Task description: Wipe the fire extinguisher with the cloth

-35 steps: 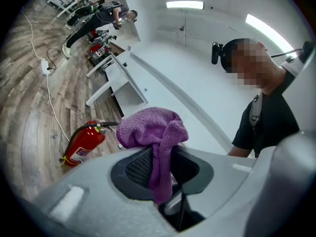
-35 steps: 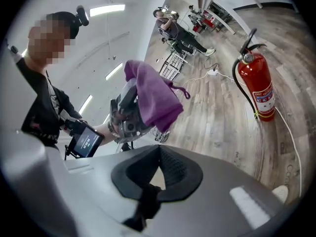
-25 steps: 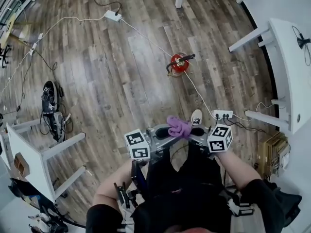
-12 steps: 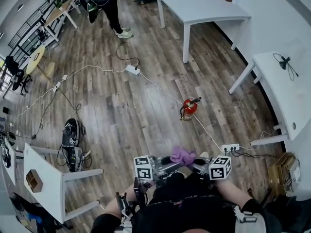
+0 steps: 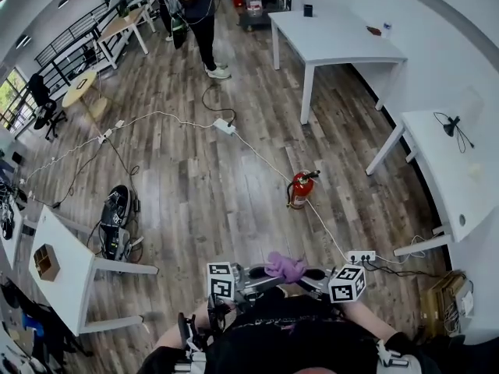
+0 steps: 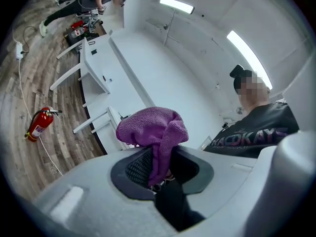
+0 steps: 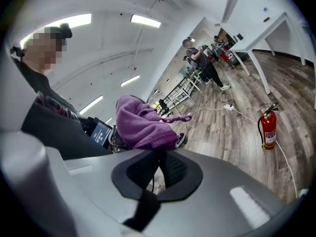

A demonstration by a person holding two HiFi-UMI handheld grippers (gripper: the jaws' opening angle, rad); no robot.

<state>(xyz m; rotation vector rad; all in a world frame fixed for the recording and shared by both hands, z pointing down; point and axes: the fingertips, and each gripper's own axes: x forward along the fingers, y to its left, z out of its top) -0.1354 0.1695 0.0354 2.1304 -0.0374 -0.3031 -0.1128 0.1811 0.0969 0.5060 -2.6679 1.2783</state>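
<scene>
While I hold the purple cloth close in front of my body, the fire extinguisher stands well apart from it on the wood floor.
In the head view the bunched cloth covers both sets of tips, so only the gripper views settle it. My left gripper has its jaws closed on a fold that hangs down between them. My right gripper has its jaws drawn together with the bundle right at their tips, and I cannot make out whether they pinch an edge. Beyond my hands lies a white power strip, and a white cable runs from it past the upright red extinguisher, whose label is too small to read. A white table stands to the right, and at the far end a person is partly cut off by the view's top edge.
</scene>
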